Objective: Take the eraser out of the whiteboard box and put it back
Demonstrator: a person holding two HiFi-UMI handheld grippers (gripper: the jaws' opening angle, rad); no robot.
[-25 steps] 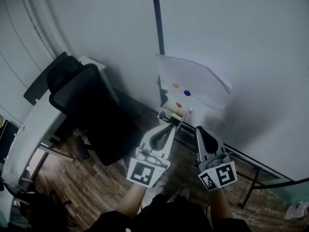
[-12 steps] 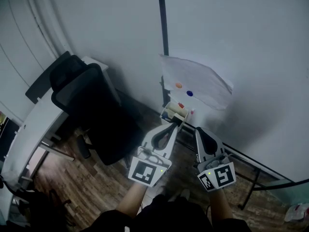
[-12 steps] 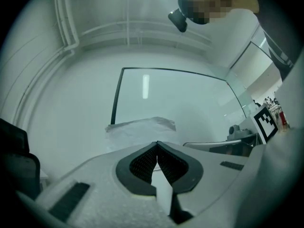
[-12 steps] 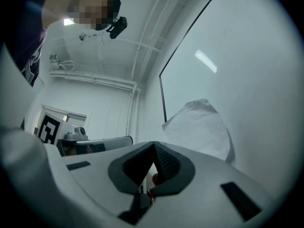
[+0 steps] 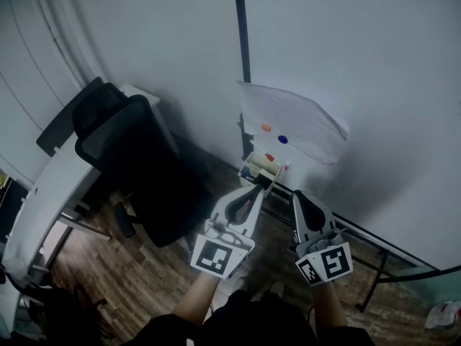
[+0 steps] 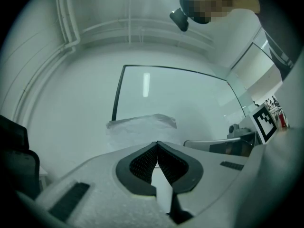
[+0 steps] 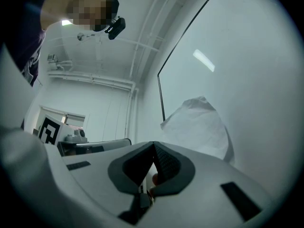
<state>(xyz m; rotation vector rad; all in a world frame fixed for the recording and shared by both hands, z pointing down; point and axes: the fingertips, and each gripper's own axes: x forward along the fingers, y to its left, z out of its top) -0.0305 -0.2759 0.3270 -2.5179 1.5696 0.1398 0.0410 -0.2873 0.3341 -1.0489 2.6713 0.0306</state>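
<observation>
Though its contents are blurred, the whiteboard box (image 5: 256, 171) looks partly filled.

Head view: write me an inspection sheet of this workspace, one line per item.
Surface: upright whiteboard, wood floor beneath.
Job's things: whiteboard box at the board's lower edge, small items inside; eraser not told apart.
Clutter: paper sheet on the board under an orange magnet and a blue magnet.
Grippers: left gripper and right gripper both shut, nothing between the jaws, tips toward the box.
Cables: nothing seen.
Surroundings: black office chair, white desk.
</observation>
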